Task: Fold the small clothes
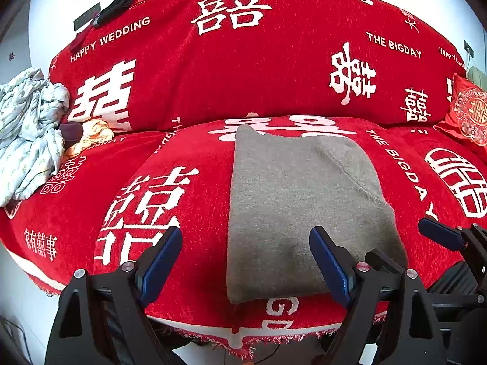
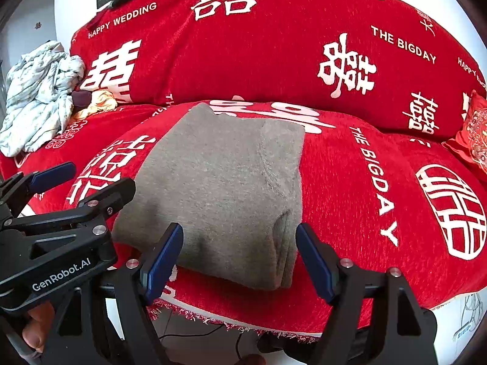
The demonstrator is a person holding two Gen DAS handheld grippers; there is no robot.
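A grey knitted garment (image 1: 292,206) lies folded into a long rectangle on the red sofa seat (image 1: 182,273); it also shows in the right wrist view (image 2: 219,188). My left gripper (image 1: 246,255) is open and empty, just in front of the garment's near left corner. My right gripper (image 2: 239,252) is open and empty, its jaws spread either side of the garment's near right corner, above it. The left gripper shows at the left of the right wrist view (image 2: 61,179). A right gripper fingertip (image 1: 438,232) shows at the right of the left wrist view.
A red sofa cover with white characters drapes the backrest (image 1: 258,67). A crumpled pale quilt (image 1: 27,140) and a small pile of yellow and dark clothes (image 1: 85,135) lie at the left end. An embroidered red cushion (image 1: 468,115) sits at the right. The fringed front edge (image 1: 243,337) is close.
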